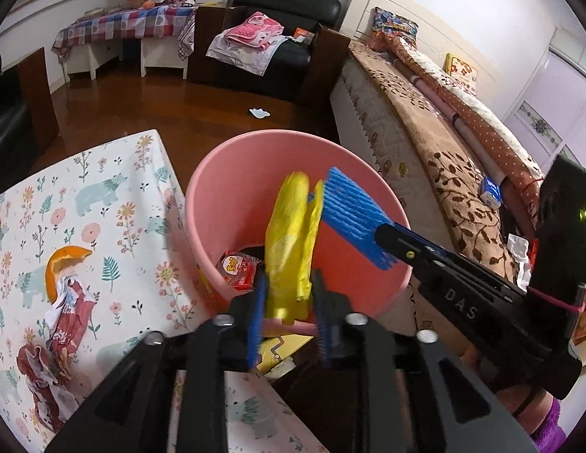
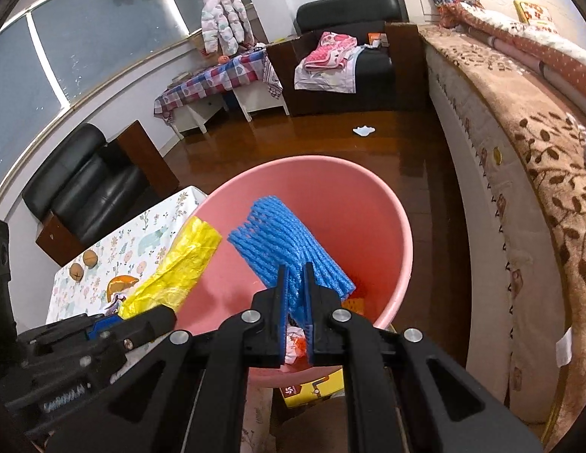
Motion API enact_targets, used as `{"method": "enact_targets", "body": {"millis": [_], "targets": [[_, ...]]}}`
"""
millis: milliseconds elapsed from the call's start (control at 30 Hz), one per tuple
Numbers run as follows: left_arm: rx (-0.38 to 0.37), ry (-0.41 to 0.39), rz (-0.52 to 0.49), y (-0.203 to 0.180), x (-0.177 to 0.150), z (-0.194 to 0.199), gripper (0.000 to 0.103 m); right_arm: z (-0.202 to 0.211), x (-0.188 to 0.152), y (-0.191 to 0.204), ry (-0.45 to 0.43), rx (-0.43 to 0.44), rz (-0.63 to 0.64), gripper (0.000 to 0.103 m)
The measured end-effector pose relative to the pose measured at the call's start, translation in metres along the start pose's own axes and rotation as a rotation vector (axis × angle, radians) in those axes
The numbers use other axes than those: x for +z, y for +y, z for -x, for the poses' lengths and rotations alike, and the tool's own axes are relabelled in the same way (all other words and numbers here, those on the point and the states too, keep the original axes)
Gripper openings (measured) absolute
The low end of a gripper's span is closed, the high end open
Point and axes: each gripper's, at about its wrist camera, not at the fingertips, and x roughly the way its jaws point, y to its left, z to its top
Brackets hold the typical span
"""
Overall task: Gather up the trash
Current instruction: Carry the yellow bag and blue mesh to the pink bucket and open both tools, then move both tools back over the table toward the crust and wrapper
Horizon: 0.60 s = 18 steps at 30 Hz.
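Left gripper (image 1: 289,302) clamps yellow plastic bag (image 1: 289,241), right gripper (image 2: 296,302) clamps blue foam net (image 2: 289,253), both over pink bucket (image 1: 217,173); release well inside rim.

Bin (image 1: 232,173) between table (image 1: 104,196) and bed (image 1: 425,143).

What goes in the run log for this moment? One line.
left gripper: shut on yellow bag | right gripper: shut on blue foam net | both over pink bin
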Motion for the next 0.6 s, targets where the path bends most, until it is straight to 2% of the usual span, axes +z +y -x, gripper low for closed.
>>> {"method": "enact_targets", "body": {"millis": [67, 133, 333, 600], "targets": [[0.006, -0.007, 0.004, -0.001, 0.001, 0.0, 0.035, -0.001, 0.001, -0.001, 0.0, 0.017, -0.003, 0.027], [0.008, -0.004, 0.01, -0.001, 0.002, 0.0, 0.037, 0.0, 0.001, 0.0, -0.003, 0.022, 0.004, 0.032], [0.006, -0.036, 0.033, 0.001, 0.001, 0.01, 0.038, 0.014, -0.003, 0.006, -0.039, 0.03, 0.028, 0.032], [0.069, -0.091, 0.024, 0.01, -0.022, 0.038, 0.038, 0.039, -0.025, 0.03, -0.082, 0.091, 0.046, 0.032]]}}
